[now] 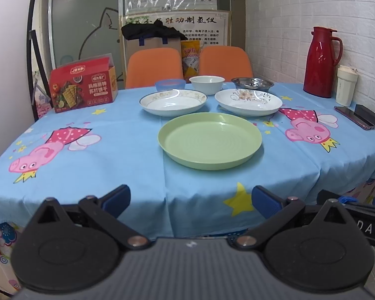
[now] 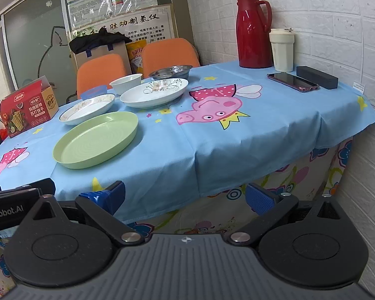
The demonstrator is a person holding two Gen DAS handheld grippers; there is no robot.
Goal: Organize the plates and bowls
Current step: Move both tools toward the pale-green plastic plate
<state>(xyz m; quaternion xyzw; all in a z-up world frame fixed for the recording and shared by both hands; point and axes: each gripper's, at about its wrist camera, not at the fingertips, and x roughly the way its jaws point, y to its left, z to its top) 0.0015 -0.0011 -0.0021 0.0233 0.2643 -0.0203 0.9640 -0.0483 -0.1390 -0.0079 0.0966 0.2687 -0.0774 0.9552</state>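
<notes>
A green plate (image 1: 210,140) (image 2: 96,138) lies nearest on the blue tablecloth. Behind it lie a white plate with a patterned rim (image 1: 173,101) (image 2: 87,108) and a white flowered plate (image 1: 248,101) (image 2: 153,92). Farther back stand a small blue bowl (image 1: 169,84) (image 2: 94,91), a white bowl (image 1: 207,83) (image 2: 126,82) and a steel dish (image 1: 252,83) (image 2: 170,71). My left gripper (image 1: 190,201) is open and empty at the table's near edge. My right gripper (image 2: 185,198) is open and empty, off the near edge, right of the left one.
A red cracker box (image 1: 83,85) stands at the back left. A red thermos (image 2: 253,31), a cream cup (image 2: 282,50), a phone (image 2: 292,81) and a black case (image 2: 317,77) sit along the white brick wall on the right. Two orange chairs (image 1: 153,67) stand behind the table.
</notes>
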